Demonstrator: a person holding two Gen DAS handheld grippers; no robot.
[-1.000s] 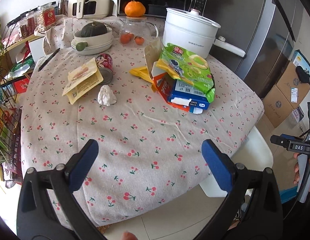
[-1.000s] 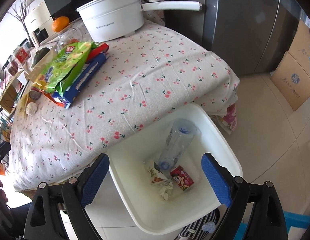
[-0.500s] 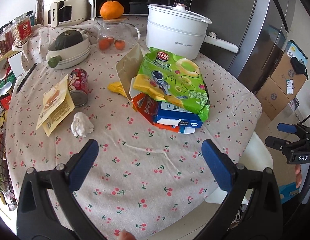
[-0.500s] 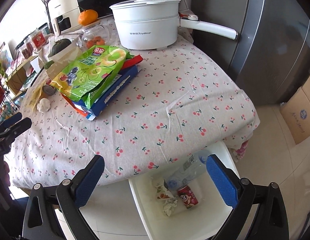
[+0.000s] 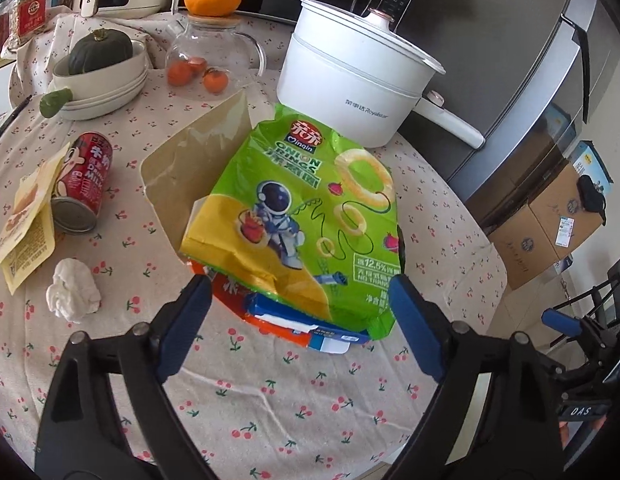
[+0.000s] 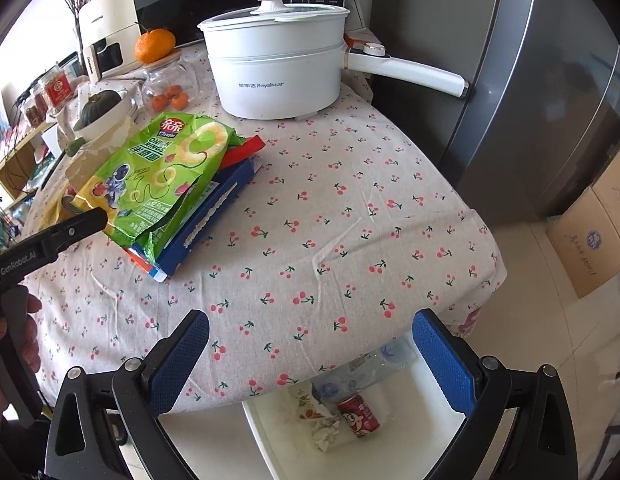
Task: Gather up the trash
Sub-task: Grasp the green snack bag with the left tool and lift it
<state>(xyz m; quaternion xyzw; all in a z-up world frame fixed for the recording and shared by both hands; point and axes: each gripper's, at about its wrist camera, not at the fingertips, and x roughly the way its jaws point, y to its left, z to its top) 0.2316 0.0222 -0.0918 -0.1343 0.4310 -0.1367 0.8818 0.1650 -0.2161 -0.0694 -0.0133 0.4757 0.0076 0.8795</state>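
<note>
The left gripper is hanging low over the table, jaws spread wide with nothing between the pads. Its two blue fingertips sit right at the near edge of the green snack bag, one on each side of the bag's lower corner area, though I can't tell if they actually touch it. In the right wrist view that gripper comes in from the left edge, tilted slightly up toward the bag, with the person's hand wrapped around the handle below it.

The snack bag lies flat on top of a blue box and some red-orange packaging, roughly mid-table, just in front of the white pot. Further left there's a red can on its side, a yellow wrapper leaning on it, and a crumpled tissue just beside those.

The right gripper is held back over the table's near edge, also wide open and gripping nothing, pointing across the cherry-print cloth. Below it, partly tucked under the table edge, is the white bin, which already has a plastic bottle, another red can and some crumpled paper inside.
</note>
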